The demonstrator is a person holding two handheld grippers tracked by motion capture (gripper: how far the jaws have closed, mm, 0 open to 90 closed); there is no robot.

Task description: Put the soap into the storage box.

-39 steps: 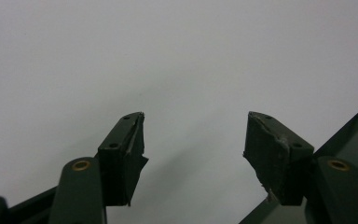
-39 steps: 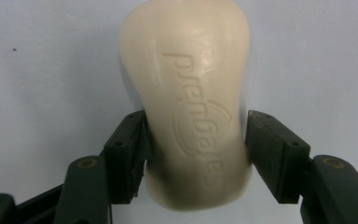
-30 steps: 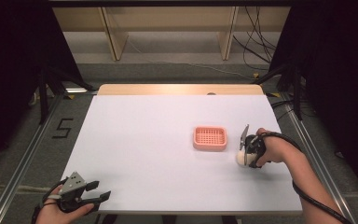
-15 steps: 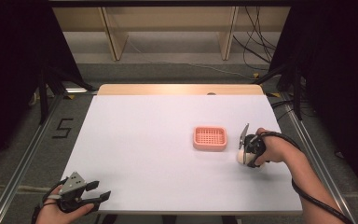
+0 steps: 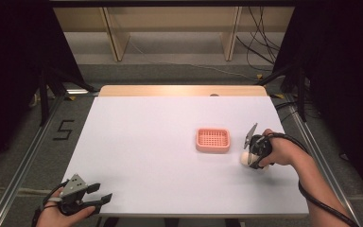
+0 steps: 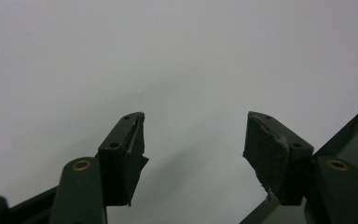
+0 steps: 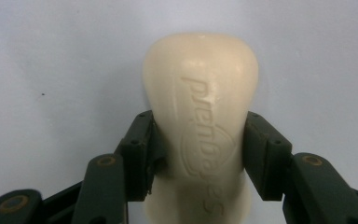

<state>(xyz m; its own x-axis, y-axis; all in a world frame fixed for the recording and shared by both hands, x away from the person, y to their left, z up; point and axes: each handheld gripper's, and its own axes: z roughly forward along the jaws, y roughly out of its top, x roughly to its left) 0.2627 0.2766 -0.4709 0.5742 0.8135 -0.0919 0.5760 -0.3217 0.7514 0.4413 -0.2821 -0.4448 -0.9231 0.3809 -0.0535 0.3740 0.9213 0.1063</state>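
Note:
A cream bar of soap point(image 7: 203, 116) with embossed lettering lies on the white table, and my right gripper point(image 7: 198, 140) is shut on its sides. From above, the soap point(image 5: 246, 157) pokes out under that gripper point(image 5: 252, 153), just right of a pink slotted soap dish point(image 5: 212, 140). At the table's near left corner, my left gripper point(image 5: 97, 195) stands open over bare white surface. Its two black jaws point(image 6: 193, 140) are spread wide with nothing between them.
The white table point(image 5: 160, 142) has a wooden strip along its far edge. Metal rails run down both sides on the floor. Wooden shelving and cables lie beyond the table. A black cable trails from the right hand off the near right corner.

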